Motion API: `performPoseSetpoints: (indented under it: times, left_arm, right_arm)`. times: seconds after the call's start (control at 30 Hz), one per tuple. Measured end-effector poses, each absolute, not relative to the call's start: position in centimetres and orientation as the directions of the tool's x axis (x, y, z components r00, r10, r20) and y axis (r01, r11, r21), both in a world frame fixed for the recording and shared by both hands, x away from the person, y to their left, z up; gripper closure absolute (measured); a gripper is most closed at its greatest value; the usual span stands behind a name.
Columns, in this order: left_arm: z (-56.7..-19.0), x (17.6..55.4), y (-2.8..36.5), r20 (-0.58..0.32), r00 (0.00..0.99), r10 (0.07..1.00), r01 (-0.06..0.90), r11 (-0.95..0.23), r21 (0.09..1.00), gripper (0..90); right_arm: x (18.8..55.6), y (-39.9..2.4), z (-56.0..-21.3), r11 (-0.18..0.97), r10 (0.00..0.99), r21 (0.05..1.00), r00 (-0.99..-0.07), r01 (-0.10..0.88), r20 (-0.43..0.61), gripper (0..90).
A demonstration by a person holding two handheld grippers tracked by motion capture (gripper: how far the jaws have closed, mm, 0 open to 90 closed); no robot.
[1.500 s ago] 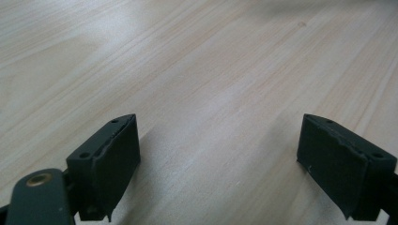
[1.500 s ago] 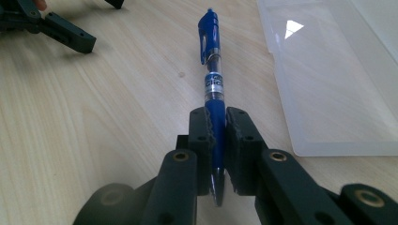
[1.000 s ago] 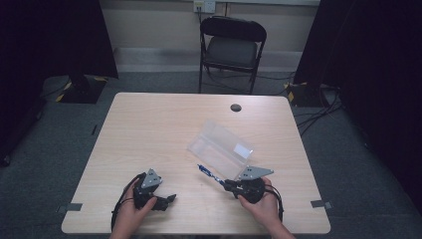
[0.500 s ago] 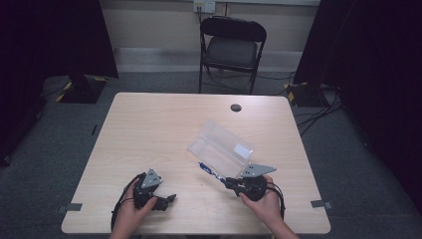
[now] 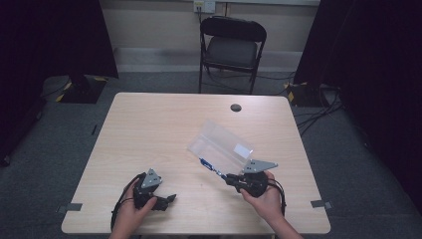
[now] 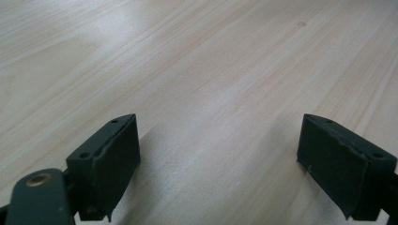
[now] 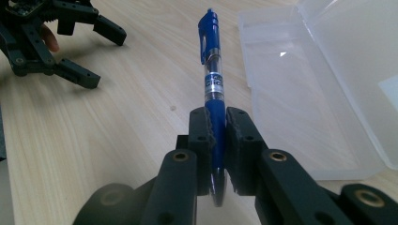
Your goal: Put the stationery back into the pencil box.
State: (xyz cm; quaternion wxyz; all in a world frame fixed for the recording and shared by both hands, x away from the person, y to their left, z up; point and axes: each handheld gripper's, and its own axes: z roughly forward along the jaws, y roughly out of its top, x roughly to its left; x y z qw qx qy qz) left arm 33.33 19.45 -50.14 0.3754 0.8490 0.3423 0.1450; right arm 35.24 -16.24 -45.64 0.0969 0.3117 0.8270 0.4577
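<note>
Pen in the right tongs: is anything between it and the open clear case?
Nothing visible. The pen, clamped in the right tongs, points past the open case, whose tray lies bare beside it, lid raised.

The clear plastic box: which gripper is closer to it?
Right. The right gripper, holding a blue pen, sits just beside the clear box; the left gripper rests farther away.

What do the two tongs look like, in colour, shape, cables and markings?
Both the left tongs and the right tongs are black, each topped with a grey three-cornered plate and trailing a black cable. The jaws are flat black blocks on linked bars with brass-coloured pivot pins. No markings are legible. No sleeves are visible.
</note>
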Motion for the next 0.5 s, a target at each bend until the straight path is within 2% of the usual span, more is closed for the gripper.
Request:
performPoseSetpoints:
  times: [0.5]
  left_arm:
    - [-50.2,33.3,19.4,-0.011,0.723,0.691,0.47,-0.481,0.74,13.0]
  right_arm:
    - [36.8,-16.4,-44.6,0.367,0.622,0.825,-0.773,0.43,0.126,81.1]
